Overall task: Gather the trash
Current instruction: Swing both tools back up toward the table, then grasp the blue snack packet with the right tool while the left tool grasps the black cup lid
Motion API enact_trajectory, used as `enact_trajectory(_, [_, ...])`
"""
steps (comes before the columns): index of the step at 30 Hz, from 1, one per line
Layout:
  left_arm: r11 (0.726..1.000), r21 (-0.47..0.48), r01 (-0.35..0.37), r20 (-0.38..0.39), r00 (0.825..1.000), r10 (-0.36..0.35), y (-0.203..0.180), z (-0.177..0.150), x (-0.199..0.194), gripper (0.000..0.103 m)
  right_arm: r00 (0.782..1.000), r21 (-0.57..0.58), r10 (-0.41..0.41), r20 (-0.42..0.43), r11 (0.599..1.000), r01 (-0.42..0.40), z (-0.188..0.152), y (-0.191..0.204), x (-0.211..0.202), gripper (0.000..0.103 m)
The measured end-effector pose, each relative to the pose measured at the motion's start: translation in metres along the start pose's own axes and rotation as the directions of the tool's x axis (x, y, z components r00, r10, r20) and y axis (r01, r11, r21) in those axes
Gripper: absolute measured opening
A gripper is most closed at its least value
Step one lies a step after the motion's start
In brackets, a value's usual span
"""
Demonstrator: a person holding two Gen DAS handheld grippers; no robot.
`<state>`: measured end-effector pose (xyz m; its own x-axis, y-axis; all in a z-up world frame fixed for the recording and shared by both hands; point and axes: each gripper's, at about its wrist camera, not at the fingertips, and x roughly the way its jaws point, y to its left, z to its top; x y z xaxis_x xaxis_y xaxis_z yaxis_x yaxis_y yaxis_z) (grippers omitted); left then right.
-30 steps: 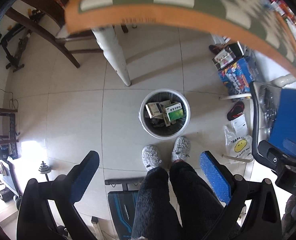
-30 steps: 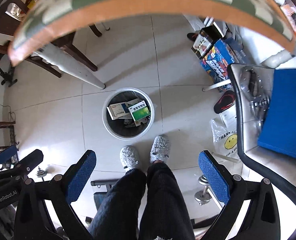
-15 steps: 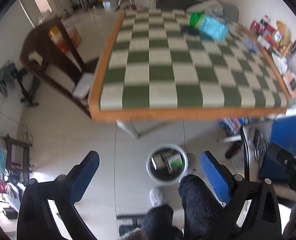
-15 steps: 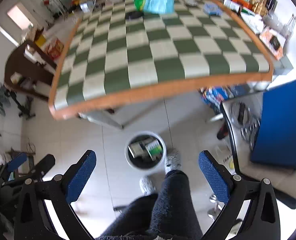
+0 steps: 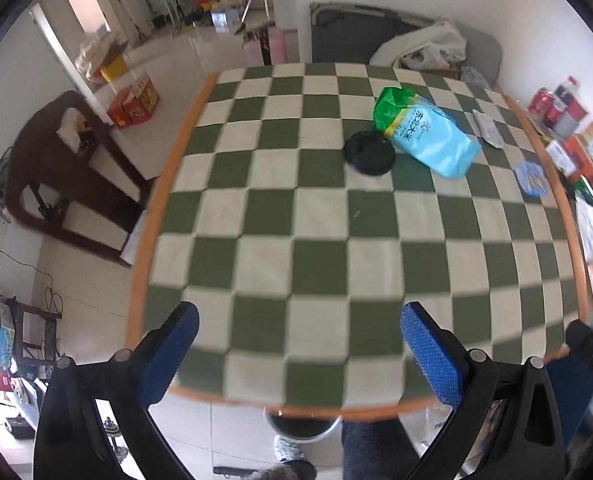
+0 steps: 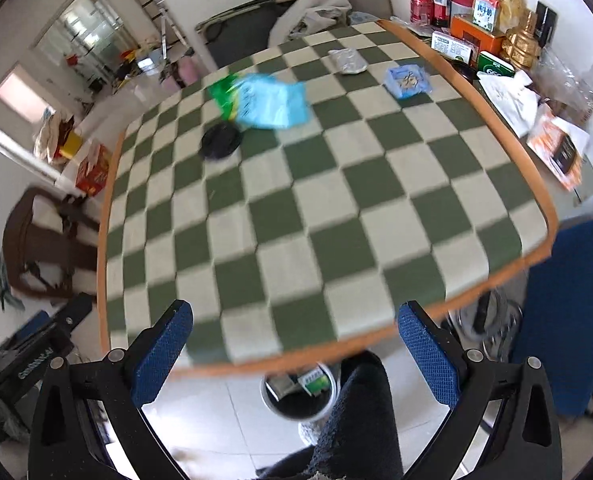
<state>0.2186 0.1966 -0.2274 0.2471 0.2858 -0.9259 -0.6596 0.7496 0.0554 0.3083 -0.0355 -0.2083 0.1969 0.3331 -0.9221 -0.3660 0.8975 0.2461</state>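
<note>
Green-and-cream checks cover the orange-edged table [image 5: 256, 216] that fills both wrist views, with pale floor tiles and cluttered household shelving around it. On the far half of the cloth lies a light-blue plastic bag with a green top [image 5: 420, 130], flat on its side; in the left wrist view its long axis runs diagonally, green end toward the far left, blue end toward the near right. A black round lid [image 5: 369, 153] sits touching the bag's left near edge. Farther right, a crumpled silver wrapper [image 6: 347, 61] lies near the far edge, and a small blue packet [image 6: 407, 81] rests close to the table's right border; the right wrist view is motion-blurred, so their print cannot be read.

Both tools hang over the near edge of the table, well apart from every item on it. The left gripper [image 5: 298, 356] has its blue-padded fingers spread wide with nothing between them, and the right gripper [image 6: 294, 350] shows the same wide, empty spread.

Below the table's near rim, a white trash bin [image 6: 296, 396] stands on the floor holding small cartons, one of them green and white. A person's dark-trousered leg [image 6: 360, 420] and a grey fuzzy slipper [image 5: 286, 446] appear just beside it.
</note>
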Motion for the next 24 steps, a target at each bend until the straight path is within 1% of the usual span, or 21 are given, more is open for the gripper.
enact_trajectory(1, [1.0, 0.006, -0.014, -0.041, 0.999, 0.015, -0.011, 0.014, 0.01, 0.103, 1.0, 0.012, -0.009, -0.006, 1.0, 0.009, 0.024, -0.008, 0.009, 0.103])
enact_trajectory(3, [0.999, 0.004, -0.035, -0.069, 0.997, 0.035, -0.034, 0.043, 0.03, 0.103, 1.0, 0.043, -0.019, -0.019, 0.999, 0.02, 0.063, -0.025, 0.025, 0.103])
enact_trajectory(5, [0.997, 0.005, -0.071, -0.074, 0.995, 0.071, -0.055, 0.069, 0.047, 0.103, 0.999, 0.081, -0.032, -0.035, 0.996, 0.035, 0.102, -0.043, 0.043, 0.103])
enact_trajectory(8, [0.993, 0.02, -0.115, -0.079, 0.99, 0.116, -0.084, 0.103, 0.077, 0.103, 0.995, 0.134, -0.083, -0.051, 0.987, 0.089, 0.166, -0.078, 0.075, 0.103])
enact_trajectory(11, [0.986, 0.037, -0.16, -0.095, 0.982, 0.163, -0.107, 0.132, 0.111, 0.103, 0.988, 0.157, -0.138, -0.063, 0.977, 0.147, 0.215, -0.105, 0.105, 0.103])
enact_trajectory(14, [0.983, 0.034, -0.181, -0.12, 0.976, 0.184, -0.118, 0.151, 0.138, 0.103, 0.972, 0.165, -0.216, -0.09, 0.959, 0.229, 0.262, -0.131, 0.147, 0.103])
enact_trajectory(17, [0.979, 0.027, -0.2, -0.147, 0.968, 0.202, -0.122, 0.162, 0.163, 0.103, 0.964, 0.178, -0.237, -0.12, 0.95, 0.255, 0.3, -0.152, 0.193, 0.103])
enact_trajectory(21, [0.974, 0.016, -0.227, -0.18, 0.957, 0.226, -0.113, 0.162, 0.182, 0.103, 0.951, 0.18, -0.266, -0.156, 0.939, 0.292, 0.323, -0.165, 0.246, 0.103])
enact_trajectory(22, [0.973, 0.007, -0.229, -0.194, 0.955, 0.226, -0.107, 0.161, 0.186, 0.103, 0.952, 0.194, -0.26, -0.163, 0.938, 0.289, 0.326, -0.167, 0.256, 0.096])
enact_trajectory(23, [0.974, -0.005, -0.225, -0.209, 0.953, 0.219, -0.101, 0.159, 0.189, 0.103, 0.957, 0.212, -0.244, -0.159, 0.938, 0.275, 0.327, -0.17, 0.263, 0.067])
enact_trajectory(24, [0.975, -0.022, -0.219, -0.224, 0.952, 0.209, -0.094, 0.157, 0.191, 0.103, 0.959, 0.228, -0.239, -0.154, 0.936, 0.269, 0.327, -0.172, 0.268, 0.062])
